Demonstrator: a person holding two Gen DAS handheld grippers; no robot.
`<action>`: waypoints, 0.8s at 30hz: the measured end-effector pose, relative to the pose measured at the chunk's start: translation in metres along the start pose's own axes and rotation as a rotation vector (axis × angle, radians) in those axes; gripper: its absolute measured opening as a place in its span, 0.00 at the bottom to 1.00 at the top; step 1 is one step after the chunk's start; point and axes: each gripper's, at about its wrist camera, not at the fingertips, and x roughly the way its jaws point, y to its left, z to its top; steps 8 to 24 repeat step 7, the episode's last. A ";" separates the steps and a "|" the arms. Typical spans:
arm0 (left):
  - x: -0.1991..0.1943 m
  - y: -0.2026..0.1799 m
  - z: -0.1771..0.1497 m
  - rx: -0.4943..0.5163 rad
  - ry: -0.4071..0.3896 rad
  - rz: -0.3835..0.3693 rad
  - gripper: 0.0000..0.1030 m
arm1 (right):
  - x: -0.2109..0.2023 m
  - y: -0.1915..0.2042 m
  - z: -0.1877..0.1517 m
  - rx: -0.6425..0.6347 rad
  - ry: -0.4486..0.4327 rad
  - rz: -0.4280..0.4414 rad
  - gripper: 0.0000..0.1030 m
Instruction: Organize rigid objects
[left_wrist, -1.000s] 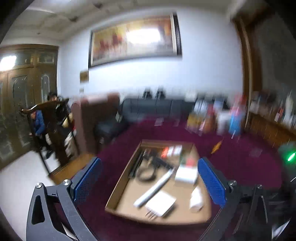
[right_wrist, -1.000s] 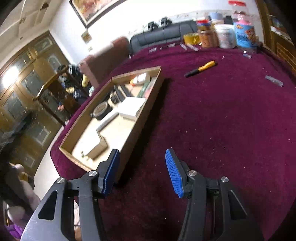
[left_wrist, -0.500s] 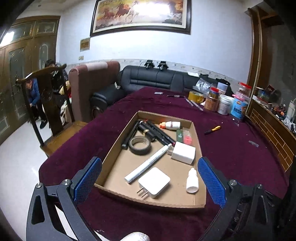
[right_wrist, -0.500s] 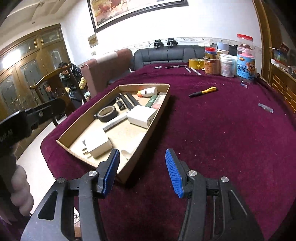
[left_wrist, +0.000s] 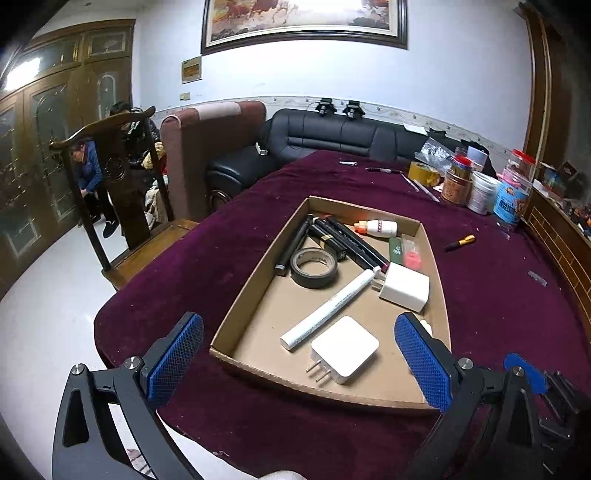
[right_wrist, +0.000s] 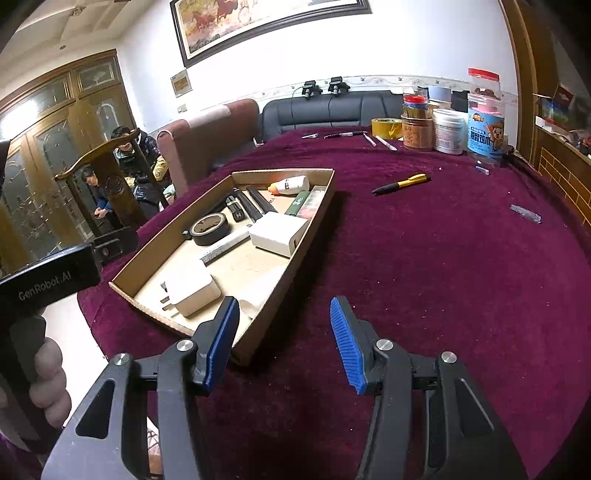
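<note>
Only right wrist view shows hand (right_wrist: 44, 373) gripping left gripper (left_wrist: 295, 354).

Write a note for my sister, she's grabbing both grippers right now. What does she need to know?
Left gripper: open, holding nothing, hovering at the near end of the cardboard tray.
Right gripper: open, holding nothing, above the cloth beside the tray's near corner.
In the tray: two white chargers, white tube, tape roll, black markers, small bottle.
On the cloth, outside the tray: yellow-and-black pen.
Done: nothing visibly picked up yet.
Left: probably the sorting itself.
</note>
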 end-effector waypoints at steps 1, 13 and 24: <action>0.000 0.003 0.000 -0.018 0.004 -0.018 0.99 | 0.001 -0.001 0.000 0.010 0.000 -0.001 0.49; 0.006 0.010 0.000 -0.036 0.021 0.009 0.99 | 0.009 -0.007 -0.009 0.058 0.015 -0.024 0.49; 0.006 0.010 0.000 -0.036 0.021 0.009 0.99 | 0.009 -0.007 -0.009 0.058 0.015 -0.024 0.49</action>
